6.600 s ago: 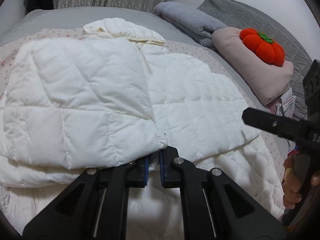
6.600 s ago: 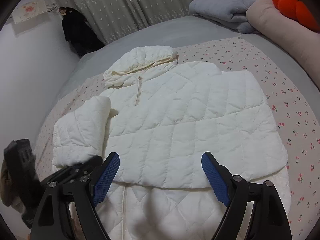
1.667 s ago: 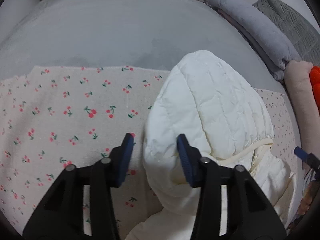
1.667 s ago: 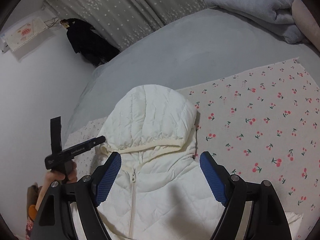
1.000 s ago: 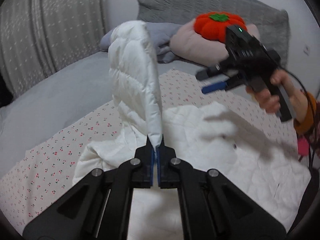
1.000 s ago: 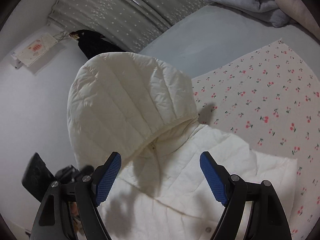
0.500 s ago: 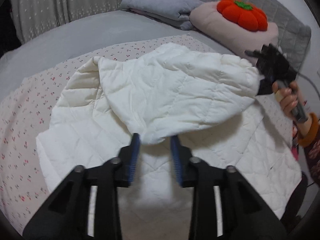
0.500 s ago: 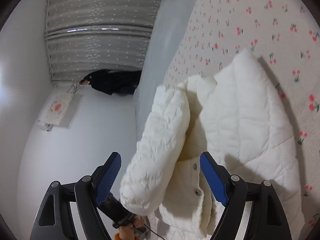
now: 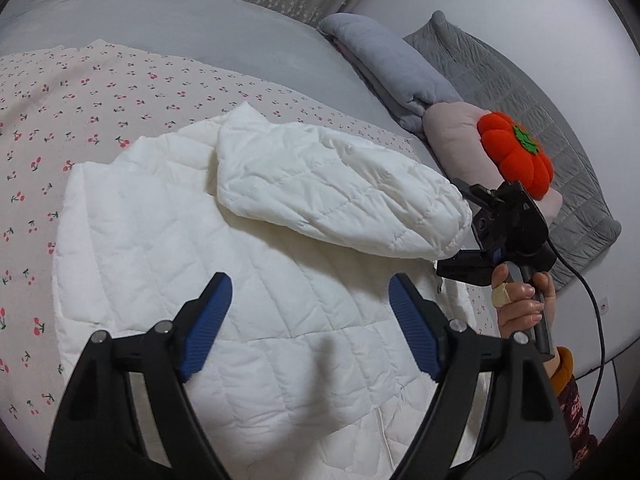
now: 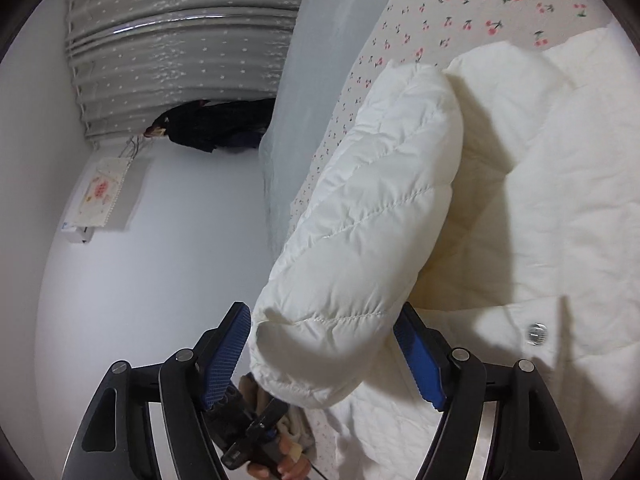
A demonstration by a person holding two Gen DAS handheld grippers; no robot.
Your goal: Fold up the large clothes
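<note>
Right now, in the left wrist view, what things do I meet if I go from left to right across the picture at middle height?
Cherry-print sheet → white jacket body → lifted sleeve → right gripper → orange pumpkin cushion → grey quilted blanket.

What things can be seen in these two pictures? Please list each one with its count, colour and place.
jacket: one, white quilted, spread on the bed
sleeve: one, white, lying across the jacket
cherry sheet: one, pink-white, under the jacket
blanket: one, grey, folded at the bed head
pillow: one, pale pink
pumpkin cushion: one, orange, on the pillow
curtain: one, grey
left gripper: open, above the jacket
right gripper: open around the sleeve cuff
</note>
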